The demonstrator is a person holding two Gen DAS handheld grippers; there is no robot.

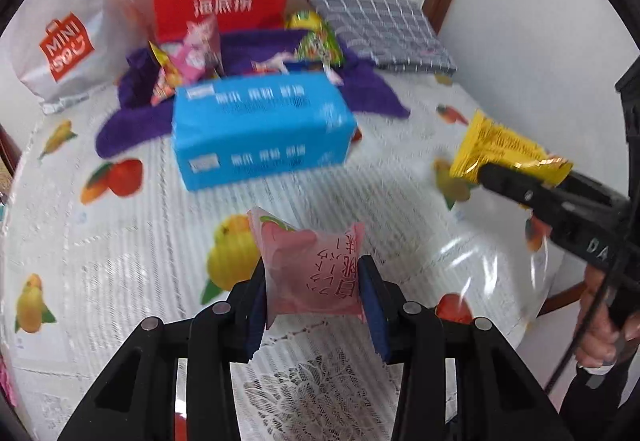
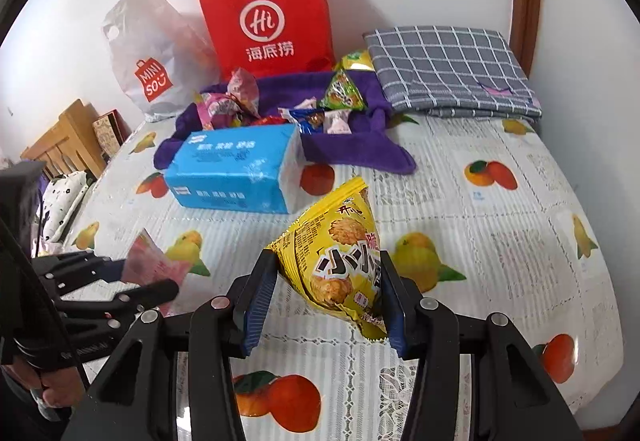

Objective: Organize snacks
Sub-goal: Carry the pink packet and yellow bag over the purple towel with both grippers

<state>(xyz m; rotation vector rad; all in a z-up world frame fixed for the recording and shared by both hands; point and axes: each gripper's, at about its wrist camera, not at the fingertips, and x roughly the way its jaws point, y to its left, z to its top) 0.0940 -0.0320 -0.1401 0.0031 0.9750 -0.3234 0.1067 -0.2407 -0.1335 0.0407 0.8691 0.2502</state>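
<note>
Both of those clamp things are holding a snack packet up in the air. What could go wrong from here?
The pink packet is soft and puffy, so the left gripper might crush or burst it. The right gripper pinches the yellow packet near its lower end, and it leans, so it may slip out. The two held packets could also bump, being close together.

Fruit-print tablecloth [image 2: 480, 209] covers the surface. Blue tissue pack [image 2: 236, 169] lies on it, its far edge on a purple towel [image 2: 352, 157]. Red paper bag [image 2: 266, 17] and white MINISO plastic bag [image 2: 148, 57] stand against the wall. Grey checked folded cloth [image 2: 448, 69] at right.
</note>
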